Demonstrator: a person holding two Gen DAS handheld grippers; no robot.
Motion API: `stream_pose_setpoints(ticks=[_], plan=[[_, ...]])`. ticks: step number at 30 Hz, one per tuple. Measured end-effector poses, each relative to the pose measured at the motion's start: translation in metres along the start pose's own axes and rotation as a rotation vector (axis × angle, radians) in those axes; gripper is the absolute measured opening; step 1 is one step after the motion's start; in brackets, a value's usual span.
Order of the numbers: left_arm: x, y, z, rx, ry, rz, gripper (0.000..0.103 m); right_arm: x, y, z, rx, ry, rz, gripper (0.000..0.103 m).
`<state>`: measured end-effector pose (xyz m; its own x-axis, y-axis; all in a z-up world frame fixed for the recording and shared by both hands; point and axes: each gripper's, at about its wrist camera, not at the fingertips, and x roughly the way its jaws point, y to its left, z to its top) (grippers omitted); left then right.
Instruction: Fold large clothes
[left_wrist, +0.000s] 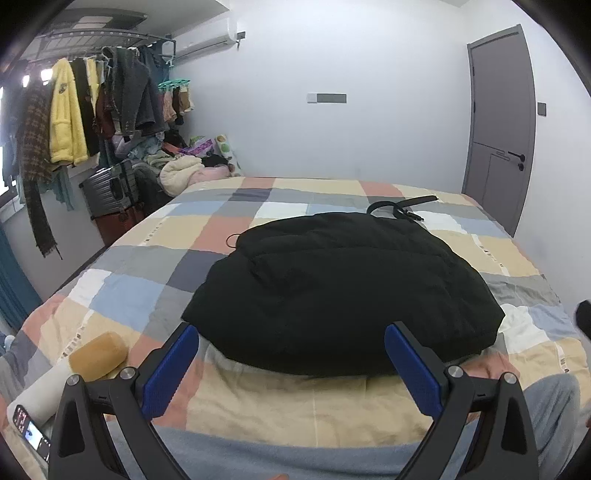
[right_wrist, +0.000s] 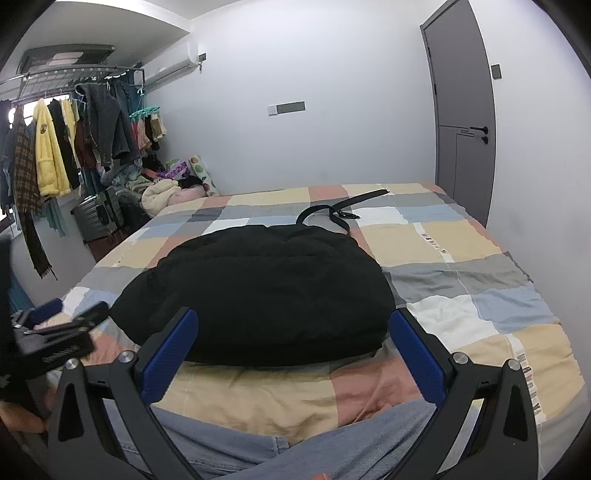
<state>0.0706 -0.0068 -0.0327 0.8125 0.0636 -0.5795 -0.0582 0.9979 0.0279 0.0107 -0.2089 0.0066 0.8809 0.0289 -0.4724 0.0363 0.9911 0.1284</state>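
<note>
Hovering just above the near edge of the bed (left_wrist: 122, 240), the left gripper (left_wrist: 291, 354) has its jaws spread wide, the two blue pads (left_wrist: 170, 369) well apart and nothing between them but open air. They touch nothing; the near hem of the black jacket (left_wrist: 340, 280) lies just beyond the fingertips. The right gripper (right_wrist: 293, 347) stands the same way: jaws wide apart, empty, its blue pads (right_wrist: 417, 358) framing the near edge of that jacket (right_wrist: 258, 291) without contact. In the right wrist view the left gripper (right_wrist: 62, 317) shows blurred at the left edge, beside the jacket's left corner.

The jacket rests on the patchwork cover in a puffy, folded bundle, roughly in the middle of the bed. Its long axis runs away from the cameras toward the far wall, the broad end nearest the grippers and the narrower end farther off. A thin cord loop (left_wrist: 232, 240) sticks out at its far left side. Just past the far end lies a black belt (left_wrist: 402, 206), looped and partly straightened, pointing toward the grey door (left_wrist: 498, 129).

At the near left corner of the bed sit a tan cushion (left_wrist: 98, 356) and a phone (left_wrist: 31, 432). A grey suitcase (left_wrist: 107, 188) stands closed on the floor under the clothes rail (left_wrist: 103, 37); its contents cannot be seen. Blue denim on the person's legs (right_wrist: 229, 446) fills the bottom of both views.
</note>
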Motion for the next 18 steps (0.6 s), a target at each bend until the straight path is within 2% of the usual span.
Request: stream_pose_setpoints(ticks=[8,12,18], plan=[[0.027,-0.018,0.011,-0.012,-0.021,0.017,0.102,-0.016,0.013,0.017,0.013,-0.041,0.040,0.103],[0.046,-0.035,0.016,-0.005,-0.052,0.042,0.102,-0.022,0.032,0.023,0.007,-0.047,0.068,0.103],[0.067,-0.068,0.021,0.019,-0.059,0.035,0.102,-0.029,0.076,0.024,-0.054,-0.045,0.149,0.103]])
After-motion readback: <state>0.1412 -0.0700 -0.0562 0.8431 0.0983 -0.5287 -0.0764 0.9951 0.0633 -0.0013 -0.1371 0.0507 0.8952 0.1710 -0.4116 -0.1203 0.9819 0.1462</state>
